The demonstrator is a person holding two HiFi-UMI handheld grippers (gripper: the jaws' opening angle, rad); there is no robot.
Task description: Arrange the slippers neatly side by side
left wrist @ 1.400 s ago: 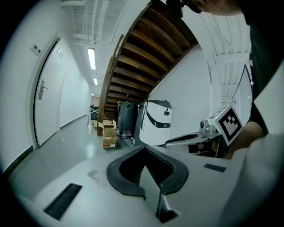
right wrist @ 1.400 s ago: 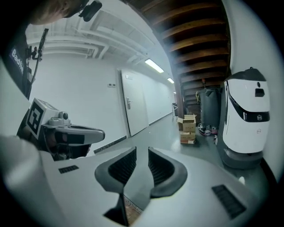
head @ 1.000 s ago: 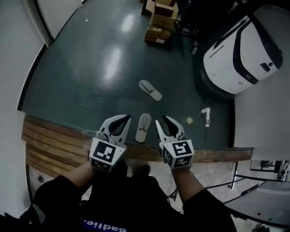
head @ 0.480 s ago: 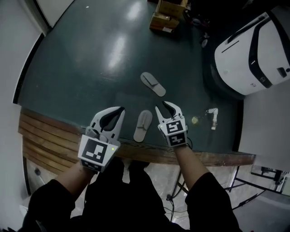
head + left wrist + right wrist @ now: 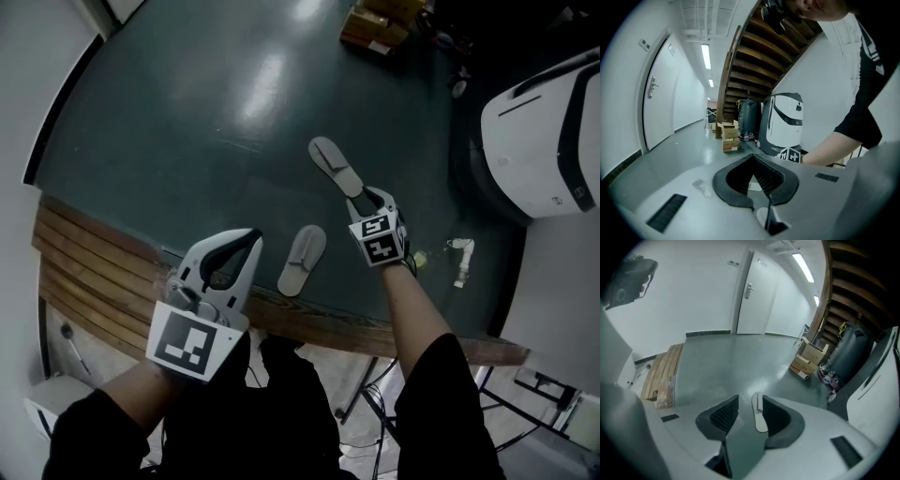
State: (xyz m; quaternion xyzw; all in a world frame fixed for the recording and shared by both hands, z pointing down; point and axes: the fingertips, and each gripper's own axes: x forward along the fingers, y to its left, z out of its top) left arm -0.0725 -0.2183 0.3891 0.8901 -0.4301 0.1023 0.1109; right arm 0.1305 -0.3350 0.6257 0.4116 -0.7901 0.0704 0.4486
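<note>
Beyond the near slipper (image 5: 302, 260), the right gripper (image 5: 375, 198) is now arriving at the closer end of the far slipper (image 5: 336, 167). A second ago it was hanging just right of the near slipper; since then it has been reaching forward and down. Its jaws have just been opening, and its own view is showing them spread wide. The far slipper (image 5: 758, 414) is lying lengthwise in the gap, nearer the right-hand pad, and nothing is pinching it yet. This is looking like the approach to a pick-up: the far slipper is still sitting askew on the dark floor (image 5: 187, 141), beyond and to the right of the near slipper and well apart from it, so the pairing is not yet starting.

Left of the near slipper, the left gripper (image 5: 251, 237) is hovering lower than before and is touching nothing. Its own view is showing the fingertips (image 5: 751, 158) pressed together at the apex, with no object between the pads.
</note>
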